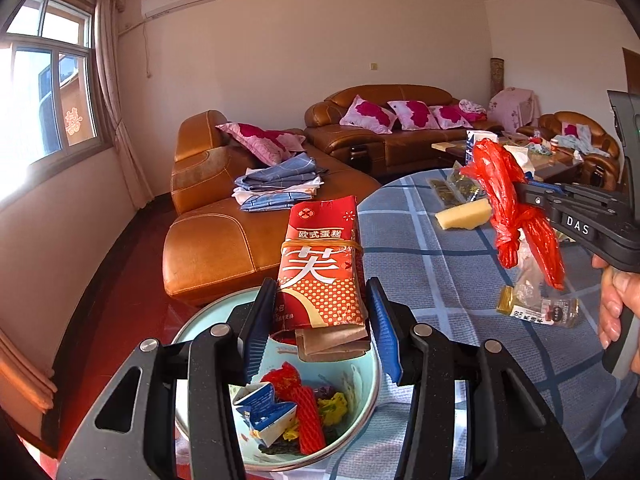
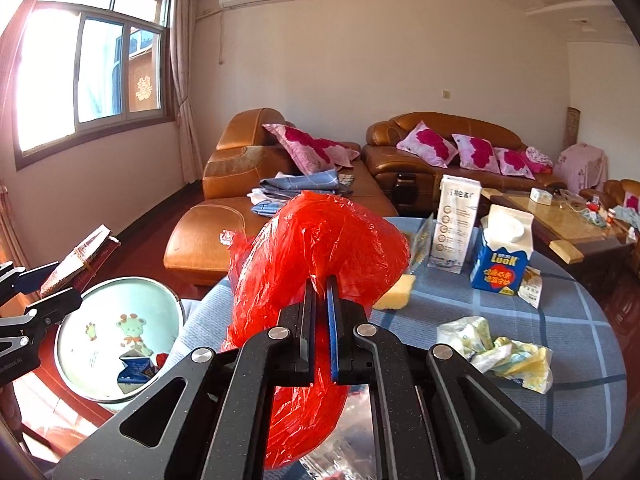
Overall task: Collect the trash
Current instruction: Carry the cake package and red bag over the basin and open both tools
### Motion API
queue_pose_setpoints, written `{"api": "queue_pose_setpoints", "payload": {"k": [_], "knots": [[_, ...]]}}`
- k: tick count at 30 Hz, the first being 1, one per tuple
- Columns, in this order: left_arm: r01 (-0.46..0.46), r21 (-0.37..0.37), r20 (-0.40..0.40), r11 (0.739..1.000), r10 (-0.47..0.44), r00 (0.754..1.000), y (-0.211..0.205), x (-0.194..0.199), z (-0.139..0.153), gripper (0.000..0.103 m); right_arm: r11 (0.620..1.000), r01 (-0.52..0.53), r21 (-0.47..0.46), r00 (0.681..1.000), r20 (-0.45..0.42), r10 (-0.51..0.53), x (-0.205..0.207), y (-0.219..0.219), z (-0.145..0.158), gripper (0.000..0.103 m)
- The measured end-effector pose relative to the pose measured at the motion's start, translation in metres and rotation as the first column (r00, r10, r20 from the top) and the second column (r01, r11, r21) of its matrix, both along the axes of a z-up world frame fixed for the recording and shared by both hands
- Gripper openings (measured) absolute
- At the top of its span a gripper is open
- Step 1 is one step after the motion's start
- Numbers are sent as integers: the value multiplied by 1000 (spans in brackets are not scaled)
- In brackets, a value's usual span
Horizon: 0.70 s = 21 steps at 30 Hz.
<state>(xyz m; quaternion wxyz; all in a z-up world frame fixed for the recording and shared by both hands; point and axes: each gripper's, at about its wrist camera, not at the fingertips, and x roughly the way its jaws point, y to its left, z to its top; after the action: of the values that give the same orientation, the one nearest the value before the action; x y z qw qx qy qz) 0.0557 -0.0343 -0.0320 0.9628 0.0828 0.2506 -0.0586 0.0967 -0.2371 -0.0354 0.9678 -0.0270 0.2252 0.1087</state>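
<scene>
As the left wrist view looked along its own fingers, the left gripper (image 1: 320,320) pinched a red snack bag (image 1: 322,268), folded and bound with a rubber band, between half-spread pads. The bag hung above a pale blue bin (image 1: 360,384) standing just off the table's near left edge; a blue carton scrap, red foam net and yellow wrappers already lay inside. On the table (image 1: 440,272), under its blue checked cloth, a yellow sponge (image 1: 464,214) lay toward the far edge and a clear wrapper (image 1: 536,300) toward the right. At the right, a hand (image 1: 616,304) held the right gripper (image 1: 520,196), which carried a red plastic bag (image 1: 516,208) over the table.

In the right wrist view, the right gripper (image 2: 321,300) had its fingers pressed together on the red plastic bag (image 2: 316,252), which billowed above and drooped below them. The bin (image 2: 76,320) sat low at the left, beside the table's left edge, with the left gripper (image 2: 44,284) over it. A milk carton (image 2: 502,256), a tall white box (image 2: 456,224) and crumpled paper (image 2: 500,348) remained on the table.

The risks seemed these: the snack bag might catch the bin's rim if released off-centre, and the light plastic bag could cling to the pads or drift wide of the bin.
</scene>
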Motion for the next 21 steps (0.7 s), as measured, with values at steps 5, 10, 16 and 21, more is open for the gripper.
{"api": "queue_pose_setpoints", "payload": {"k": [5, 10, 16, 21], "knots": [[-37, 19, 2, 999, 37, 999, 12, 1, 0, 46, 997, -70, -29, 998, 0, 70, 8, 23, -1, 6], [-77, 34, 1, 996, 77, 997, 25, 1, 0, 46, 990, -130, -50, 991, -4, 130, 17, 42, -6, 6], [-120, 55, -13, 991, 121, 993, 39, 2, -4, 46, 981, -185, -63, 983, -4, 185, 24, 60, -9, 6], [-137, 67, -20, 988, 138, 990, 46, 2, -6, 46, 974, -216, -73, 976, -9, 216, 29, 71, -13, 6]]}}
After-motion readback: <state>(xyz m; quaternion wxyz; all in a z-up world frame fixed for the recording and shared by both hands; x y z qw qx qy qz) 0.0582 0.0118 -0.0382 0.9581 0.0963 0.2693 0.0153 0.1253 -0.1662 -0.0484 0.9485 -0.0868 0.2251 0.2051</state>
